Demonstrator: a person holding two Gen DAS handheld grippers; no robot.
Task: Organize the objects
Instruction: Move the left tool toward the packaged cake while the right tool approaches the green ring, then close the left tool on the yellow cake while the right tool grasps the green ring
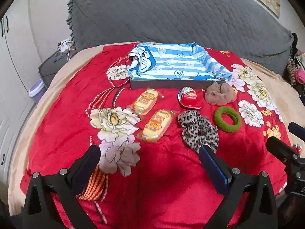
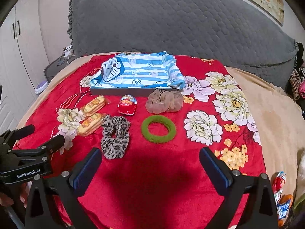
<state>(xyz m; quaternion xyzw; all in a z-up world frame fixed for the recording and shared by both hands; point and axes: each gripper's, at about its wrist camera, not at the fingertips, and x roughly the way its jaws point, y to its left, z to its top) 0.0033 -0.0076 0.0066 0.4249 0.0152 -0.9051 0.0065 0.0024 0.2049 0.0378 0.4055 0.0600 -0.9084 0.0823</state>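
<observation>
I have both grippers hovering over the bed's red floral blanket (image 1: 171,171), neither touching anything. My left gripper (image 1: 149,155) is spread wide and holds nothing; my right gripper (image 2: 150,157) is likewise released and empty. In the right wrist view the left gripper sits at 9 o'clock; in the left wrist view the right one shows at 3 o'clock.

From the left wrist view, the things to sort lie ahead of me toward 12 o'clock. A shallow grey box (image 1: 171,84) lined with a blue-and-white striped cartoon cloth (image 1: 175,61) sits farthest back, in front of the grey quilted headboard (image 1: 171,13). Just in front of it, from 10 to 2 o'clock, lie two wrapped yellow snack packs (image 1: 145,101) (image 1: 156,125), side by side and nearly touching, a red capsule-shaped sweet (image 1: 189,97), and a beige scrunchie (image 1: 220,93) touching the box's front corner. Nearer me, the leopard-print scrunchie (image 1: 198,129) lies just beyond my left gripper's right finger, and the green hair ring (image 1: 227,119) rests beside it at 2 o'clock, apart from it.

In the right wrist view, another wrapped sweet (image 2: 281,192) lies at 4 o'clock, off the red blanket.
</observation>
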